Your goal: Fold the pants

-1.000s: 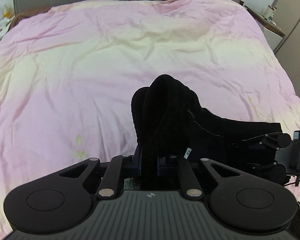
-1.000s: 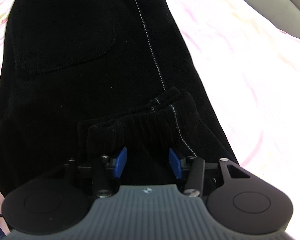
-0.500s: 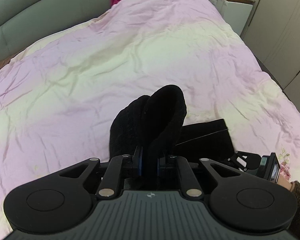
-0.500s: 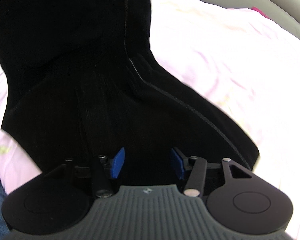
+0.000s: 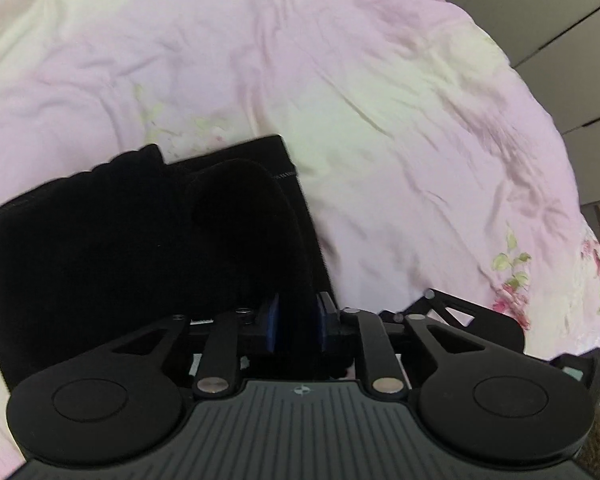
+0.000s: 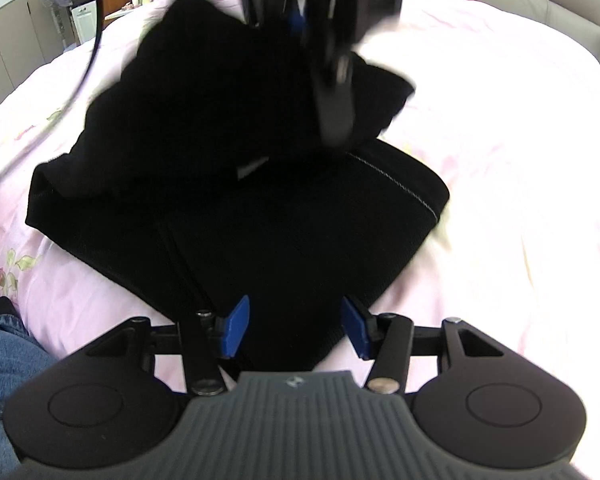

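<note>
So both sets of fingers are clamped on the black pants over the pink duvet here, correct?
Not both. The left gripper is shut on the black pants, as the left wrist view shows. In the right wrist view the right gripper has its blue fingers spread open over the pants on the pink duvet.

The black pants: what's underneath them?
The pants lie on a pink quilt, which shows all around them. Whatever sits directly beneath the fabric is covered.

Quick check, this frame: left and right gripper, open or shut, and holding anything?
Left gripper: shut on a fold of the black pants.
Right gripper: open, blue pads apart over the pants' near edge, gripping nothing.
</note>
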Available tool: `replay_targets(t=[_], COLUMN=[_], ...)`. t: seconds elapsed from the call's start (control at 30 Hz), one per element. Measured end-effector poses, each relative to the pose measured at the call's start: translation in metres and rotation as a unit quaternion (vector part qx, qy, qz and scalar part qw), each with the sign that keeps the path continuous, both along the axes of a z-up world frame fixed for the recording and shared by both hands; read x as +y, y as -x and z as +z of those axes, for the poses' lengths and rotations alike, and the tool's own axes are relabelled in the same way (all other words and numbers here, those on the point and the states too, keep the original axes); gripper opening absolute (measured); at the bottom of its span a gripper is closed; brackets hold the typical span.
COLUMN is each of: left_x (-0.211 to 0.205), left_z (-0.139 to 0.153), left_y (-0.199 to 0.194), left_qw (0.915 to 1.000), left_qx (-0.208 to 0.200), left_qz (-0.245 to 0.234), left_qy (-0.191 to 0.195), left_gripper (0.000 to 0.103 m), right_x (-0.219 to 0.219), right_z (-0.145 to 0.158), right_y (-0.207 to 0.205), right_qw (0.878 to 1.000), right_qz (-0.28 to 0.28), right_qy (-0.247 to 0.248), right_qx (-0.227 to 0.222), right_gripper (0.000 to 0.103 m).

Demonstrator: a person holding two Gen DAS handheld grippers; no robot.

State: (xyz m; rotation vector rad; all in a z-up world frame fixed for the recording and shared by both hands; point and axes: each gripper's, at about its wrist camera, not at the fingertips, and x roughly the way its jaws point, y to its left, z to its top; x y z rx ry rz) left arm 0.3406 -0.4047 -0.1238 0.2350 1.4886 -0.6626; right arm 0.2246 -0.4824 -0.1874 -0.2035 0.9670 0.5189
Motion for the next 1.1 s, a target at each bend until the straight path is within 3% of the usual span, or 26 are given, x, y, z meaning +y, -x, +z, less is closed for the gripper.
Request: replay_targets(t=[0.07,0.17,0.27,0.4,0.6,0.73,0.9,1.03,1.07,1.1], left_x=[-0.002,0.007,0.038,0.095,0.178,0.219,0.254,0.262,0.262,0.263], left_z=[0.006,0.031,0.059,0.072,0.043,0.013,-0.028,-0.058,-0.063,-0.066], left_y=[0.003,0.005,0.003,0.01,0.029,0.054,0.094,0.118,0.122,0.125], left_qw=[0.9996,0.9983,0.9957,0.9908,0.9879,0.9878,0.9886,0.9862,0.9851,0.9842], left_qx=[0.014,-0.021,-0.061,-0.119,-0.149,-0.154,-0.148,-0.155,-0.161,-0.166], left_qz=[-0.006,-0.022,-0.011,0.007,0.038,0.022,-0.02,-0.044,-0.044,-0.042], left_qy=[0.025,0.049,0.069,0.065,0.022,-0.004,-0.017,-0.04,-0.043,-0.045], left_gripper=[0.032,0.046,0.047,0.053,0.053,0.057,0.069,0.07,0.07,0.064], right_x=[-0.022,-0.028,-0.028,-0.036,-0.041,-0.028,-0.006,-0.011,-0.016,-0.021], right_z=[-0.002,-0.002,0.013,0.032,0.06,0.072,0.06,0.032,0.027,0.024], right_y=[-0.002,0.003,0.011,0.017,0.006,-0.003,-0.026,-0.045,-0.047,-0.046], right_qw=[1.0,1.0,1.0,0.999,0.997,0.992,0.984,0.968,0.958,0.948], right_qz=[-0.004,-0.011,-0.019,-0.034,-0.07,-0.094,-0.12,-0.176,-0.193,-0.205], right_qy=[-0.007,-0.003,-0.007,-0.014,-0.041,-0.086,-0.12,-0.15,-0.179,-0.206], right_qx=[0.006,0.015,0.018,0.024,0.017,0.02,0.051,0.097,0.114,0.126], right_gripper=[0.049,0.049,0.049,0.049,0.048,0.048,0.051,0.053,0.049,0.031])
